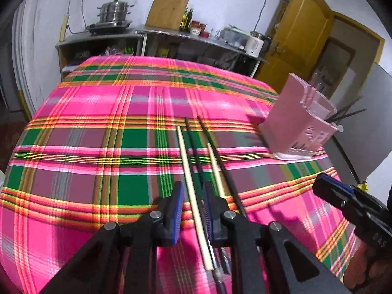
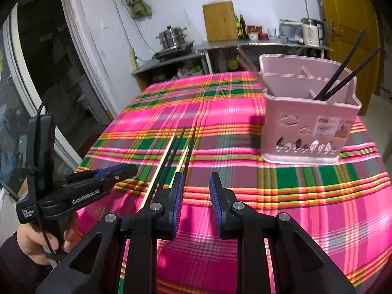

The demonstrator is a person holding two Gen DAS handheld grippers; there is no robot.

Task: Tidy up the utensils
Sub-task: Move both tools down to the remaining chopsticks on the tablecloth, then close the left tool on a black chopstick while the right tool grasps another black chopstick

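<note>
Left wrist view first: my left gripper point(image 1: 192, 196) has its blue pads a little apart, straddling a pale wooden chopstick point(image 1: 188, 166) without visibly pressing it, so I count it as slightly open. Just right of that stick lie two black chopsticks point(image 1: 193, 147) and a shorter pale chopstick point(image 1: 215, 169), all on the pink plaid worktop point(image 1: 98, 134). At two o'clock from them stands the pink utensil holder point(image 1: 294, 125); its label is blurred here.

Right wrist view: at nine o'clock a hand point(image 2: 36, 247) grips the left tool, whose side reads "GenRobot.AI" with a smaller tag I cannot make out. My right gripper point(image 2: 196, 183) is partly open with nothing between its pads. At one o'clock the holder carries two black sticks point(image 2: 343, 73) upright in a compartment.
</note>
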